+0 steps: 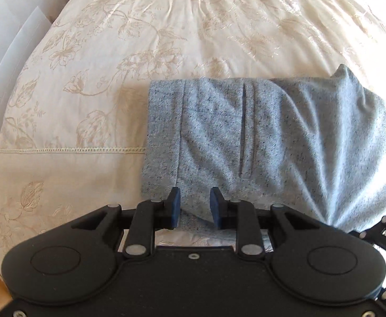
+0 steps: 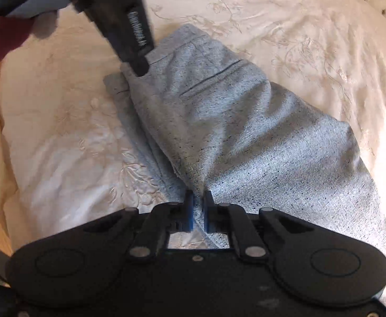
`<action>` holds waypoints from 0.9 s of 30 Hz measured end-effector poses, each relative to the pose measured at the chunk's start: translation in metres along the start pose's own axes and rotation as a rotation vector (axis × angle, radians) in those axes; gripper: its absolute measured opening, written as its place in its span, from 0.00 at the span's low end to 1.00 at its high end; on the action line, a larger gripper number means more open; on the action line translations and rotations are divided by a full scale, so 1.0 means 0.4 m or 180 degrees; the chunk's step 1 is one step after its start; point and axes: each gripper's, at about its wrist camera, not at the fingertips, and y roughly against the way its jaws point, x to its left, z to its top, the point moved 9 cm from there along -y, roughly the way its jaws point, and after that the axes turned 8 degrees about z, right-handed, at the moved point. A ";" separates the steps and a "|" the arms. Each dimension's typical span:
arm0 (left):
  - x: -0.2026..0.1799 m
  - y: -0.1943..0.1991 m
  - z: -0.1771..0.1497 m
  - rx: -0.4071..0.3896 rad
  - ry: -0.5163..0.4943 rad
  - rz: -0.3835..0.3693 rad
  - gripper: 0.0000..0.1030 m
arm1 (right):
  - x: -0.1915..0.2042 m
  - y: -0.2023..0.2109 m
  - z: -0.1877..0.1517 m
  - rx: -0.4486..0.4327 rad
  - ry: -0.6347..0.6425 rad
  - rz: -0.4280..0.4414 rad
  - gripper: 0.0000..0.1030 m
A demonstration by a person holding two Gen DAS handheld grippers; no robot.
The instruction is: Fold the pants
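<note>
Grey speckled pants [image 1: 258, 137] lie folded on a cream embroidered bedspread [image 1: 113, 66], waistband at the left with a slit pocket showing. My left gripper [image 1: 194, 206] sits at the near edge of the pants by the waistband; its jaws stand apart with fabric between them, not pinched. In the right wrist view the pants [image 2: 232, 121] run away toward the waistband, and my right gripper [image 2: 198, 208] is shut on a bunched fold of the fabric. The left gripper [image 2: 137, 66] shows there as a dark bar touching the waistband corner.
The bedspread [image 2: 311, 39] spreads wide beyond and to both sides of the pants. White panels [image 1: 13, 60] stand past the bed's left edge. A tufted headboard [image 2: 382, 2] is at the far right.
</note>
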 end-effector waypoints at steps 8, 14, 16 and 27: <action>-0.122 -0.116 0.006 0.0178 -0.0224 -0.0024 0.36 | 0.007 -0.062 -0.025 0.0197 -0.0022 -0.0085 0.23; -0.103 -0.123 -0.017 0.0290 -0.0259 0.0106 0.34 | -0.131 0.075 -0.056 -0.0283 -0.0977 -0.0211 0.45; -0.112 -0.081 -0.001 0.0064 -0.0282 0.0187 0.34 | -0.219 0.104 -0.100 -0.0355 -0.1445 -0.0460 0.46; -0.271 -0.096 -0.056 0.0225 -0.0465 0.0038 0.37 | -0.424 0.119 -0.503 0.0187 -0.3071 -0.0856 0.42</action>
